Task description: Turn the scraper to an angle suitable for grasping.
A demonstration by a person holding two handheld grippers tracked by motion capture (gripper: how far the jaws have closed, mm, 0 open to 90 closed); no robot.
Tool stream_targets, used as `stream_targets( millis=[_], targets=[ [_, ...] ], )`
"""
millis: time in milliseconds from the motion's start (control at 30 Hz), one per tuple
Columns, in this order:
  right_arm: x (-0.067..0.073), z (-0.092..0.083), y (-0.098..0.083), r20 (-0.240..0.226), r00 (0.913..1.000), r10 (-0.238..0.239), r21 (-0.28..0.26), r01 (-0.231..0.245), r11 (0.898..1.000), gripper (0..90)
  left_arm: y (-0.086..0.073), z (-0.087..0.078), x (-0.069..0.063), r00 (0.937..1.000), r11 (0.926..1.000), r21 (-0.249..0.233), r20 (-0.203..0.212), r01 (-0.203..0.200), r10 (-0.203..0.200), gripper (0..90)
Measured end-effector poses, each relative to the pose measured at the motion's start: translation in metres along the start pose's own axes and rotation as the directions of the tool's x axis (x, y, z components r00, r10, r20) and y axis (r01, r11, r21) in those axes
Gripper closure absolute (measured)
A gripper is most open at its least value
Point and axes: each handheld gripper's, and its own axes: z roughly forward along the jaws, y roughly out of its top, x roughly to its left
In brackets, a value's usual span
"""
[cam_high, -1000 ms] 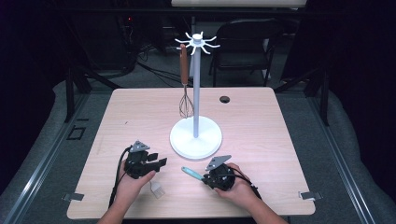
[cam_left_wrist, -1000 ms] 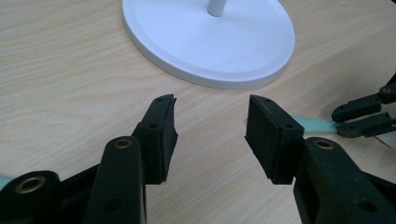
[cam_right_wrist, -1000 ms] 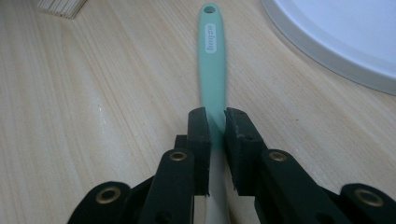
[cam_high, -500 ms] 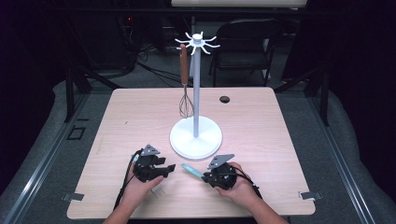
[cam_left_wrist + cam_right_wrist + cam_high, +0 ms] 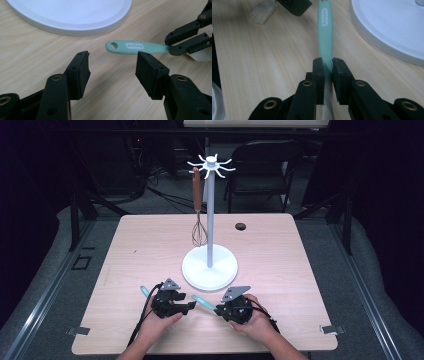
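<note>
**High view.** A white utensil stand (image 5: 210, 265), a round base with a slim pole and hooked crown, stands mid-tabletop (image 5: 300, 270). A wire whisk (image 5: 199, 232) with a brown handle hangs from one hook. At the near edge, the left tongs (image 5: 191, 307) and right tongs (image 5: 217, 309) face each other. The mint-green utensil (image 5: 202, 302) lies between them, just in front of the base. A second pale-blue piece (image 5: 145, 291) lies left of the left tongs.

**Left gripper view.** The left tongs (image 5: 112, 65) gape wide and have just been opening. No pad presses anything. The mint-green utensil (image 5: 135, 47) lies just beyond their tips, smooth and matt, with a rounded end pierced by a hanging hole and a white logo patch. The right tongs (image 5: 172, 48) clamp its far end. The tabletop (image 5: 37, 55) is pale wood-grain laminate.

**Right gripper view.** The right tongs (image 5: 327, 66) are closed narrowly on the mint-green utensil (image 5: 325, 32), low on the handle. Pale bristles (image 5: 262, 13) lie near the left tongs (image 5: 294, 5). The stand's base (image 5: 392, 30) is glossy with a raised rim.

**Technique.** This appears to be a regrasp before hanging. The left tongs should close on the flat faces behind the hole, leaving the hole free. The right tongs should let go only once that grip is firm, since the smooth handle may twist.
</note>
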Motion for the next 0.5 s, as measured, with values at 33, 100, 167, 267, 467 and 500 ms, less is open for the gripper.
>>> stream_targets(
  millis=[33, 100, 167, 267, 467, 500],
  targets=[
    [0.0001, -0.0004, 0.0002, -0.003, 1.0000, 0.001, 0.002, -0.001, 1.000, 80.4, -0.0001, 0.0011, -0.0005, 1.0000, 1.0000, -0.001, 0.007, 0.004, -0.004, 44.3],
    [0.0005, -0.0005, 0.0003, -0.003, 1.0000, -0.001, -0.001, 0.001, 1.000, 80.4, 0.0000, 0.0035, -0.0016, 0.9996, 1.0000, 0.003, 0.028, 0.001, -0.001, 44.3],
    [0.0013, -0.0007, 0.0005, -0.005, 1.0000, -0.001, -0.005, 0.001, 1.000, 80.4, 0.0001, 0.0048, -0.0032, 0.9991, 1.0000, 0.004, 0.042, 0.009, -0.009, 44.3],
    [0.0034, -0.0012, 0.0014, -0.010, 0.9999, -0.011, -0.009, 0.011, 1.000, 80.4, 0.0013, 0.0053, -0.0056, 0.9962, 0.9999, 0.002, 0.085, 0.016, -0.016, 45.1],
    [0.0041, -0.0021, 0.0023, -0.019, 0.9998, -0.007, -0.030, 0.007, 1.000, 80.1, 0.0027, 0.0027, -0.0064, 0.9950, 0.9995, -0.019, 0.097, 0.026, -0.025, 46.1],
    [0.0038, -0.0021, 0.0022, -0.022, 0.9997, -0.006, -0.032, 0.005, 0.999, 79.8, 0.0029, 0.0020, -0.0057, 0.9944, 0.9994, -0.022, 0.103, 0.026, -0.024, 46.2]
  ],
)
